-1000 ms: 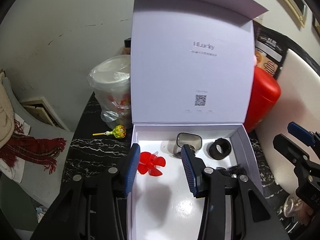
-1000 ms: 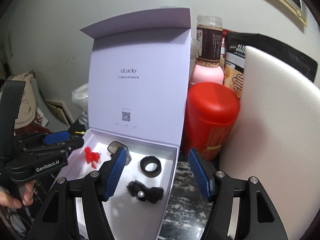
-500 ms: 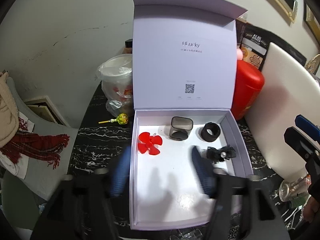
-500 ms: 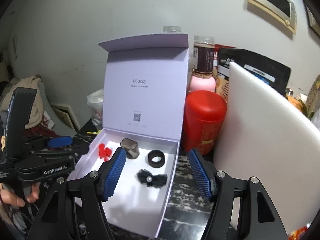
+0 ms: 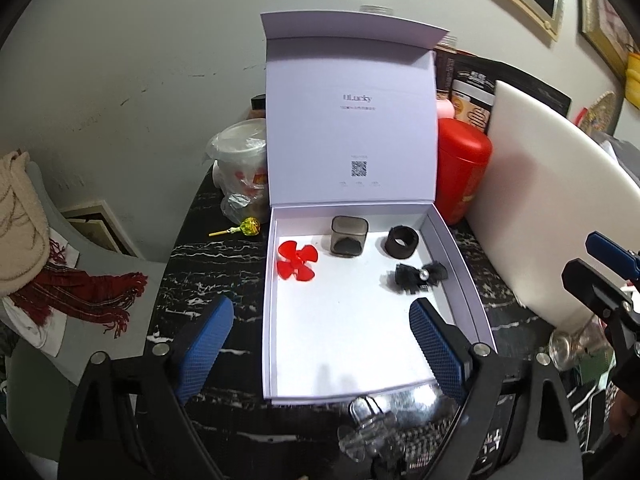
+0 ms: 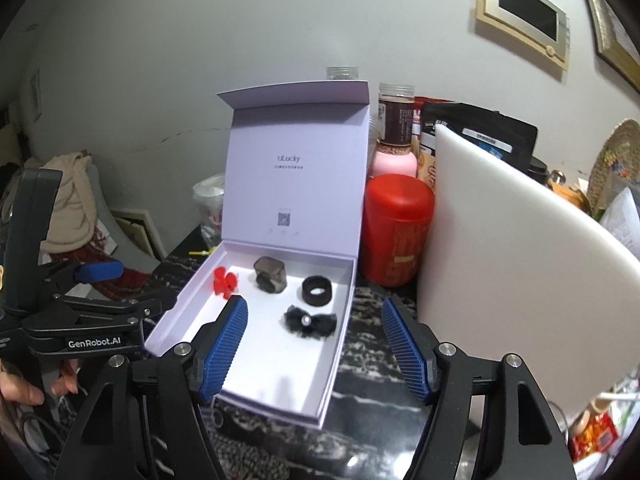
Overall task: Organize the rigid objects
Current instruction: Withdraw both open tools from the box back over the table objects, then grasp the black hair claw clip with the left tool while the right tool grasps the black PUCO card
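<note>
In the open white box (image 5: 460,256) on the black marbled desk (image 5: 208,264) lie a red propeller (image 5: 297,261), a smoky cube (image 5: 349,236), a black ring (image 5: 402,242) and a black bow (image 5: 418,276), apart from one another. All look light and stiff; the propeller's thin blades seem fragile, so take its hub. The left gripper (image 5: 320,348) and the right gripper (image 6: 314,346) are both opening, nothing between them. A grey wall stands close behind.

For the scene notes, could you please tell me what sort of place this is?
Probably a lived-in home: a cluttered marble-look tabletop, food jars and a red canister against the wall, framed pictures above.
</note>
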